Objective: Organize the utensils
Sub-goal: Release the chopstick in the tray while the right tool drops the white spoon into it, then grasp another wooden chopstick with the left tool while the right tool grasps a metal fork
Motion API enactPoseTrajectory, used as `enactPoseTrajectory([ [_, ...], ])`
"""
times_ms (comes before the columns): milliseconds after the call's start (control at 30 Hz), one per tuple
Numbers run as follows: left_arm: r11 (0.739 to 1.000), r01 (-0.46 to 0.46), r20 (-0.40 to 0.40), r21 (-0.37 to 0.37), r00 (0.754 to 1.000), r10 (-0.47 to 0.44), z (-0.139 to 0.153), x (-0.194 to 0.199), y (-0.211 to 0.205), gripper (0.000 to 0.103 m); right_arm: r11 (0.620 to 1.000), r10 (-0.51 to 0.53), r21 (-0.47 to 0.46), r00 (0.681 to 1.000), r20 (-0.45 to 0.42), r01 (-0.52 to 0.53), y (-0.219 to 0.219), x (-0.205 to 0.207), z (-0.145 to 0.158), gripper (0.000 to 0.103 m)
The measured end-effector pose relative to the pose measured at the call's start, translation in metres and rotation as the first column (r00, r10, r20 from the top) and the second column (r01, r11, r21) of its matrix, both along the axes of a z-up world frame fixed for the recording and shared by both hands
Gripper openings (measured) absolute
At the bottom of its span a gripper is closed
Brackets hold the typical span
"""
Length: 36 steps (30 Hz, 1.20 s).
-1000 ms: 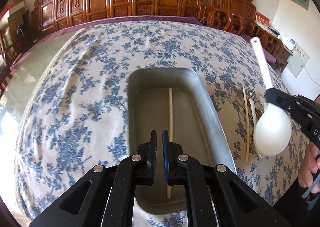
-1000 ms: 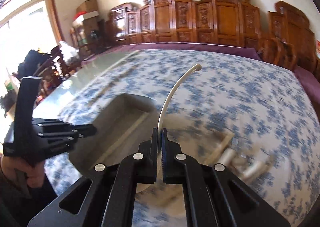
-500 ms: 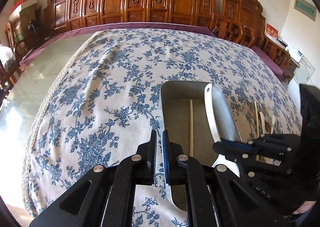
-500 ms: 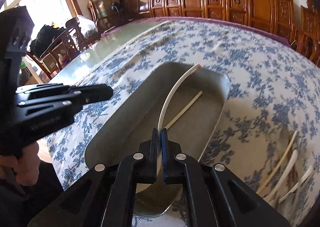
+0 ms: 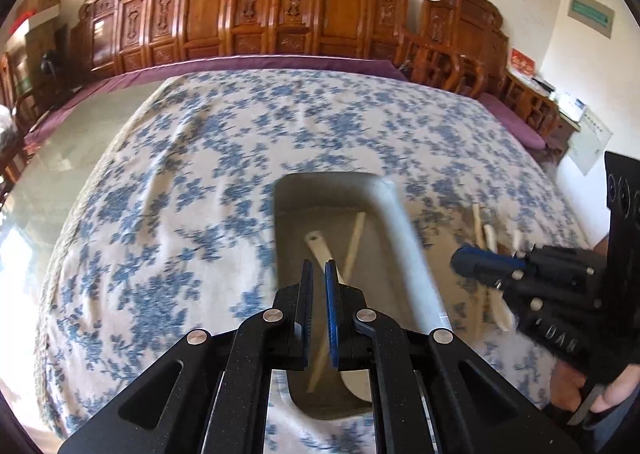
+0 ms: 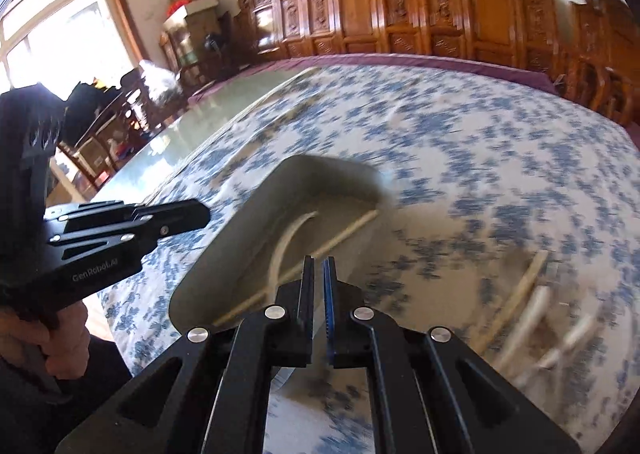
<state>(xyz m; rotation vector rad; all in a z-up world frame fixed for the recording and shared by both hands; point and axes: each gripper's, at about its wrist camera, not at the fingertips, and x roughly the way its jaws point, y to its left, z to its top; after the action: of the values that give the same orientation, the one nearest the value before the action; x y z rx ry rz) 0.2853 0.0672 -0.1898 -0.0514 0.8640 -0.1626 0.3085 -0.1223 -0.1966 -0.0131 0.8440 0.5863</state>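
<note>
A grey metal tray lies on the flowered tablecloth. Inside it lie a white ladle and a chopstick; both also show in the right wrist view, the ladle beside the chopstick. My left gripper hovers over the tray's near end, jaws nearly closed and empty. My right gripper is also narrowly closed and empty, just right of the tray. It appears in the left wrist view above a pile of loose utensils.
More chopsticks, spoons and forks lie in a blurred pile on the cloth right of the tray. Carved wooden chairs line the table's far edge. The bare glass tabletop shows at the left.
My right gripper let go of the white ladle, which now lies in the tray, and moved right toward the utensil pile. My left gripper drifted back over the tray.
</note>
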Motion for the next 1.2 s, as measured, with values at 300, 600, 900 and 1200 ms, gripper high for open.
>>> enactPoseTrajectory([
  [300,0.995,0.104,0.006,-0.005,0.995,-0.104,0.001,-0.007,-0.051,0.005,0.975,-0.162,-0.142,0.985,0.054,0.168,-0.093,0.008,0.003,0.025],
  [600,0.983,0.181,-0.02,0.003,0.983,-0.181,-0.012,-0.008,-0.092,0.005,0.948,-0.249,-0.22,0.967,-0.063,0.229,-0.143,0.023,-0.046,0.025],
  [900,0.978,0.209,-0.072,-0.001,0.975,-0.209,-0.035,0.002,-0.124,0.005,0.947,-0.268,-0.222,0.951,-0.154,0.231,-0.143,0.025,-0.073,0.026],
  [1200,0.973,0.229,-0.091,0.009,0.969,-0.228,-0.047,0.003,-0.14,0.005,0.951,-0.257,-0.223,0.948,-0.187,0.213,-0.143,0.027,-0.072,0.01],
])
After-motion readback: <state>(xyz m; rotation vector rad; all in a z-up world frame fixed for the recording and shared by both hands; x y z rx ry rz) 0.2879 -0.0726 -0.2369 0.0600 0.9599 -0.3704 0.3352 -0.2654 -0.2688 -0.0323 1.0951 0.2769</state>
